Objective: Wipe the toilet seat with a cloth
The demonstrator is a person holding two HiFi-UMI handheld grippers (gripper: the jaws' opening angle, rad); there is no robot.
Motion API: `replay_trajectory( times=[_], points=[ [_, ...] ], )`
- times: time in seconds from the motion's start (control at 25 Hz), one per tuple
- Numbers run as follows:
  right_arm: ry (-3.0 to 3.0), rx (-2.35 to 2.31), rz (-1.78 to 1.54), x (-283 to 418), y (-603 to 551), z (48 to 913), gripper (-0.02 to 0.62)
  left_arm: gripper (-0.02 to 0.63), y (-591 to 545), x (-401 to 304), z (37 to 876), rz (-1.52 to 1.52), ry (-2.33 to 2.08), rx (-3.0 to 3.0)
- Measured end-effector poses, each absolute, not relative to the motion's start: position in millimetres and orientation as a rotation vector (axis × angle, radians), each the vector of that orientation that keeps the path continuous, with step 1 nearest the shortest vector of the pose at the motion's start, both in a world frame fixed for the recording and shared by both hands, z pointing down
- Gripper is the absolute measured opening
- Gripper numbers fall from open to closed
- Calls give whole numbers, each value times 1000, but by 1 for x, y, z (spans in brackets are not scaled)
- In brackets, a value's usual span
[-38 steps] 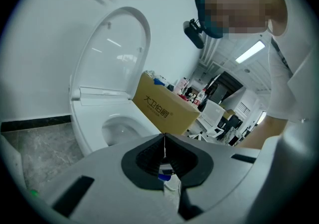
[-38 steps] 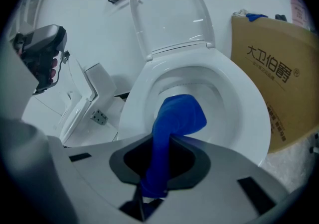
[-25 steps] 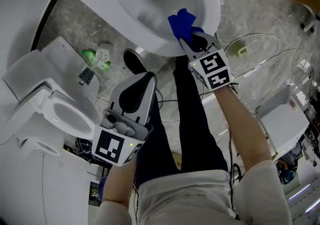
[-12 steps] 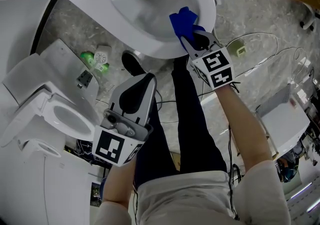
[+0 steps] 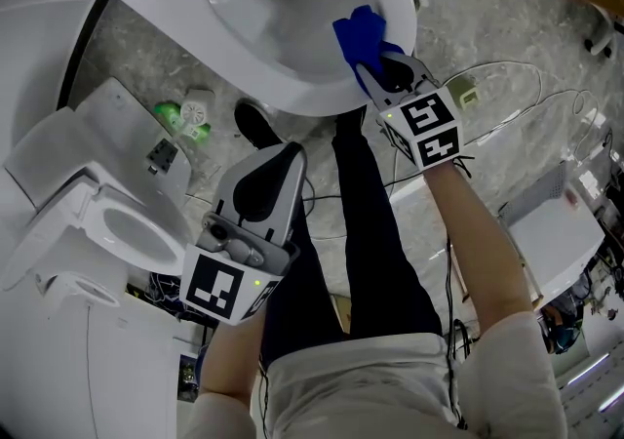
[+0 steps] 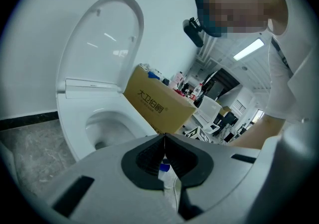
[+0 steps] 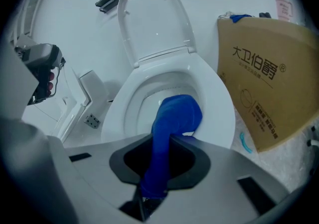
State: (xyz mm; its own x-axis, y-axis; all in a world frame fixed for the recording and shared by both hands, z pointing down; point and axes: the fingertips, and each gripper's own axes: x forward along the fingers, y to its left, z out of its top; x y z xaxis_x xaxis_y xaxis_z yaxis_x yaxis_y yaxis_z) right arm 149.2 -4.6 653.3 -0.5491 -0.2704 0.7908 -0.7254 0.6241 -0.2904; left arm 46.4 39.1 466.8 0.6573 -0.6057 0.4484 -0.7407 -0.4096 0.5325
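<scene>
The toilet [image 5: 292, 91] fills the top of your head view, just in front of your legs. Its lid [image 7: 154, 24] is tipped up against the wall, which leaves the whole ring open to you. A cardboard box [image 7: 264, 88] stands on the floor just beside it on the right, so on that side you have little room to swing wide.

The toilet seat [image 7: 222, 113] lies down flat on the bowl, ready for wiping.

Your right tongs [image 7: 158, 166] are clenched on the blue cloth [image 7: 178, 111]. They grip it low on its length, so a loose bunched end reaches forward past the tips. That end rests on the near right part of the seat and laps over the inner edge toward the bowl. Held this way, the soft fabric meets the seat, not the hard tips. By my reading you are mid-wipe on that stretch, with the rest of the ring left to cover.

Your left tongs [image 6: 164, 143] are pressed together on nothing. They hang low over your left leg, well apart from the seat, probably parked there to stay out of the working arm's way.
</scene>
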Motion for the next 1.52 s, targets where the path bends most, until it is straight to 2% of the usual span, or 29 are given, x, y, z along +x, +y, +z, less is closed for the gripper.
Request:
replay_trajectory(
  times=[1.52],
  points=[
    [-2087, 976, 836, 183, -63, 647, 54, 9, 22, 44, 470, 254, -1023, 2148]
  ],
)
